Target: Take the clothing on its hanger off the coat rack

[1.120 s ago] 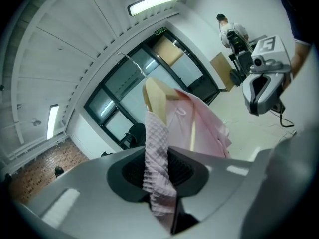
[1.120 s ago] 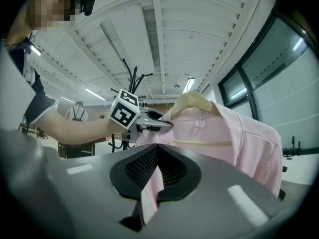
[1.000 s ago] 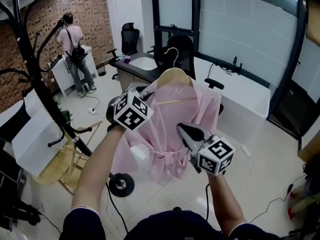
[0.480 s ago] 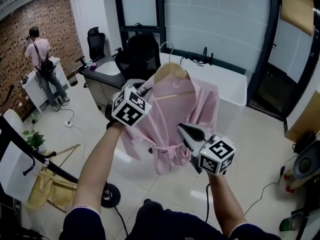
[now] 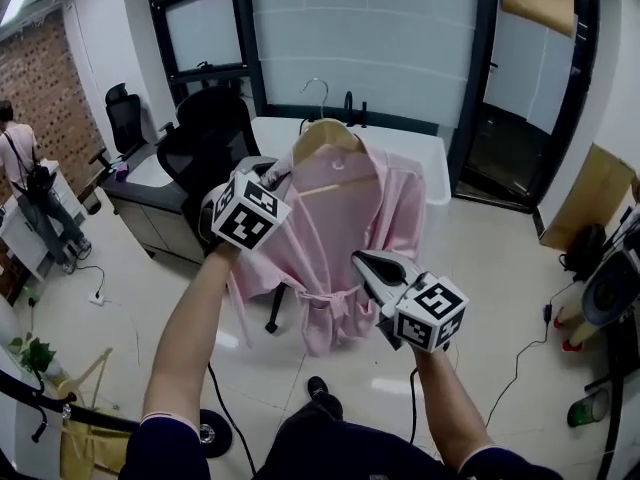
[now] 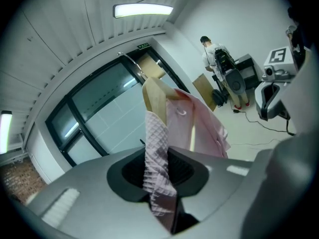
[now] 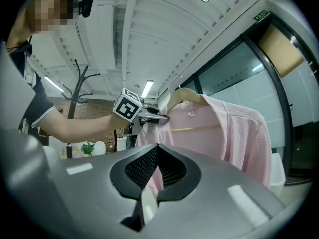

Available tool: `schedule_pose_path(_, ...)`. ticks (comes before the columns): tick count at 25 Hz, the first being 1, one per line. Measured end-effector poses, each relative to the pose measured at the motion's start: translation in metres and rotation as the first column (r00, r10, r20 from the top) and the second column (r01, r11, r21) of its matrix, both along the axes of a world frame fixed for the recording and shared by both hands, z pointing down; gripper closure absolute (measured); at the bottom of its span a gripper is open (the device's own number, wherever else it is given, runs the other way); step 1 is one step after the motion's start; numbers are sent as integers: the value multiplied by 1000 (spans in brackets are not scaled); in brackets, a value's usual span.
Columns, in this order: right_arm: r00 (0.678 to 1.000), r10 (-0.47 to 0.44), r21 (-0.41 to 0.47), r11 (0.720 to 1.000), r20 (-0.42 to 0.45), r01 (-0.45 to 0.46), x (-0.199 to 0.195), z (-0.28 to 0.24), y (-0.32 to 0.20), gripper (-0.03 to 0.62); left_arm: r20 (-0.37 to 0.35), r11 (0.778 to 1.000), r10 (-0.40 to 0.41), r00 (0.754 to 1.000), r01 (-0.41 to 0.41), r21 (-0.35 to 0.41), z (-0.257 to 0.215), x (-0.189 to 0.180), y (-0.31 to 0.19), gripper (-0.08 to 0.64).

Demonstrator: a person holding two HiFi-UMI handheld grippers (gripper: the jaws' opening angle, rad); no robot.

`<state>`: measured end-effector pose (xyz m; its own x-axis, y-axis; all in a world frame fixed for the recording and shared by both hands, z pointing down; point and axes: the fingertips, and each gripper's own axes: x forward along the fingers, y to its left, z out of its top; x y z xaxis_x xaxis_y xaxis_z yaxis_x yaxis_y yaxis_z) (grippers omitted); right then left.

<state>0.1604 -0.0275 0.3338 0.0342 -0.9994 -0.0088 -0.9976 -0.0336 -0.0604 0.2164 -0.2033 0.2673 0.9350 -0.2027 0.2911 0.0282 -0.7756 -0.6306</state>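
**Pink robe held clear of the rack, a gripper on each end**

A person holds a pink robe (image 5: 345, 223) in the air over the tiled floor of an office, gripping it with both hand-held tools. The garment hangs on its wooden hanger (image 5: 325, 136), whose metal hook points up and catches on nothing. The left gripper (image 5: 275, 175) grips high up at the robe's shoulder, just beside the hanger's arm. Its own view shows the jaws drawn narrow, with a strip of waffle-weave cloth pinched between them. The right gripper (image 5: 372, 266) works lower down, at the front of the robe near the waist tie. Its jaws are also nearly together, and a fold of pink fabric is caught in the slit between them. The black coat rack (image 7: 76, 88) stands well apart from the garment, behind the person's left arm in the right gripper view. Its base shows at the head view's lower left. Behind the robe are a black office chair (image 5: 205, 133) and a white desk (image 5: 420, 153). A glass partition wall rises behind them. Another person (image 5: 28, 193) stands at the far left by a brick wall.
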Motion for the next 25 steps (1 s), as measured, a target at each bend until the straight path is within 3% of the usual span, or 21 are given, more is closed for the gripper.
schedule_pose_path(12, 998, 60, 4, 998, 4, -60, 120, -4, -80, 591, -29, 997, 78, 997, -78, -20, -10, 132, -74, 477)
schedule_pose_path(19, 999, 47, 1, 999, 23, -47, 175, 4, -125, 591, -35, 999, 32, 999, -33, -19, -11, 183, -132, 477)
schedule_pose_path(25, 997, -34, -15, 999, 64, 35, 226, 18, -177, 592, -26, 998, -64, 998, 63, -21, -5, 221, -196, 477)
